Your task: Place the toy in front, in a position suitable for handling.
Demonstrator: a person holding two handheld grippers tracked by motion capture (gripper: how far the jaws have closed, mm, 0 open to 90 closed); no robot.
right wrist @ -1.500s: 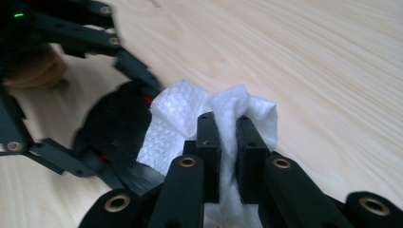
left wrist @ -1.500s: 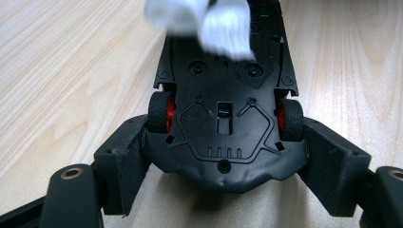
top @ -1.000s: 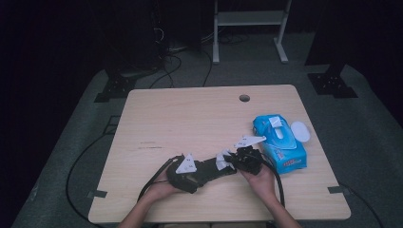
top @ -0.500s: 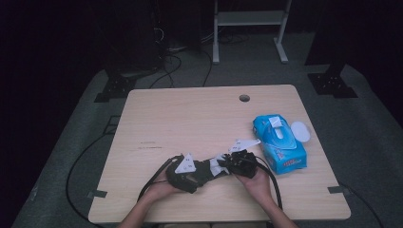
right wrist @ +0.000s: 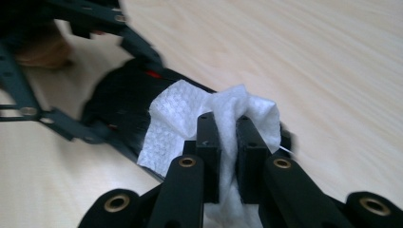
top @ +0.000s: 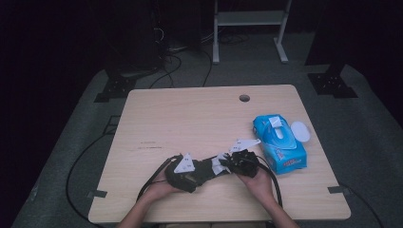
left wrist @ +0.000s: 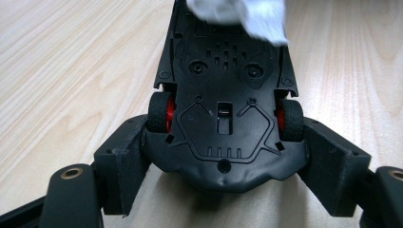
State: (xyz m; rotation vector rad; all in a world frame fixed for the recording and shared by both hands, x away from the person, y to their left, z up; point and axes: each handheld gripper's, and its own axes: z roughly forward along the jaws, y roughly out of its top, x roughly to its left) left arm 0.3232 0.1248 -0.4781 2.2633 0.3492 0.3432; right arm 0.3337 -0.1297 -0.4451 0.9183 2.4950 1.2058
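Near front edge of table (top: 157,118), left gripper (left wrist: 223,156) clamps upturned toy car (left wrist: 223,95) by its sides, jaws wide, pads pressing just behind red-hubbed wheels. Right gripper (right wrist: 227,142) pinches white wipe (right wrist: 176,118), jaws almost together, wipe resting on car's underside. Blue wipe pack (top: 279,141) just right of right hand, near right edge. Broad bare tabletop behind and to left; little room toward front edge. Against earlier frames: right gripper has shifted slightly left along car; left gripper and pack unmoved.
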